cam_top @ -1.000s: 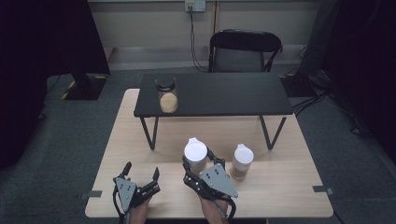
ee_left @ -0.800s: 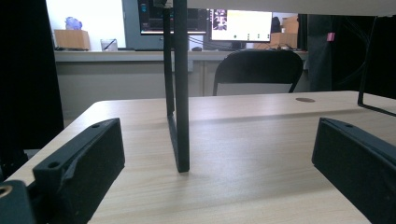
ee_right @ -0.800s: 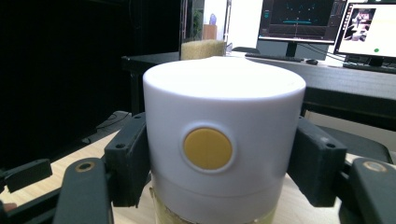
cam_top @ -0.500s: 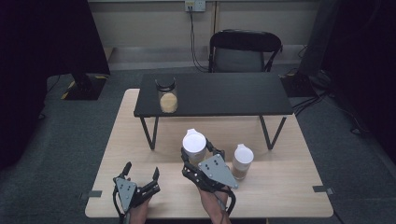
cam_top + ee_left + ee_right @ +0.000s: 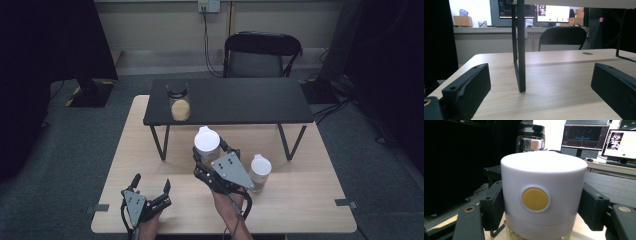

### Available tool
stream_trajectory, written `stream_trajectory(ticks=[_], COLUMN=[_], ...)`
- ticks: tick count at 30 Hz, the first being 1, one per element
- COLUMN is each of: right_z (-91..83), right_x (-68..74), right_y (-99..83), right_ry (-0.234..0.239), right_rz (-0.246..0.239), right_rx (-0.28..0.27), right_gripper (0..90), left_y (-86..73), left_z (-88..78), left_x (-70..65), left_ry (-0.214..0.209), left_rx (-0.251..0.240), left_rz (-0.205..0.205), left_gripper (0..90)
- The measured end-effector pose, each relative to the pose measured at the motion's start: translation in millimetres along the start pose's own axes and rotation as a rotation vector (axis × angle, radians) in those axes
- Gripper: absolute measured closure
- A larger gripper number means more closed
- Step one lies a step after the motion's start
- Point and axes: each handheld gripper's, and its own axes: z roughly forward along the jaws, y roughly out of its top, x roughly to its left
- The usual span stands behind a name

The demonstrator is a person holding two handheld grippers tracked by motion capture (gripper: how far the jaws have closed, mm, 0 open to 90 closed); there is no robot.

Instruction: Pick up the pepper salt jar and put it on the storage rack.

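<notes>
Jar in grip, placement left to do

Jar with a white cylindrical lid and a yellow round button (image 5: pixel 543 192) sits clamped between the jaws of the right tool (image 5: pixel 214 159), at the centre of the high view, in front of the low black shelf (image 5: pixel 235 100). Judging by this, pickup is done; setting it down remains. A second white-lidded jar (image 5: pixel 260 170) waits on the light wooden counter (image 5: pixel 300 200), just right. The left tool (image 5: pixel 150 185), lower left, stands apart, holding nothing.
</notes>
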Motion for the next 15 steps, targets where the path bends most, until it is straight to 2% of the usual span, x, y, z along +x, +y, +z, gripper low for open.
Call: stream_trajectory(ticks=[15], right_z=[12.2], right_x=[-11.1], right_y=[20.6], right_ry=[-0.013], right_rz=[-0.013], right_rx=[-0.005], right_gripper=[30.0], left_y=[0.0], left_z=[0.0], left_x=[0.0], left_ry=[0.0], left_rx=[0.0], left_rz=[0.0], left_gripper=[2.1])
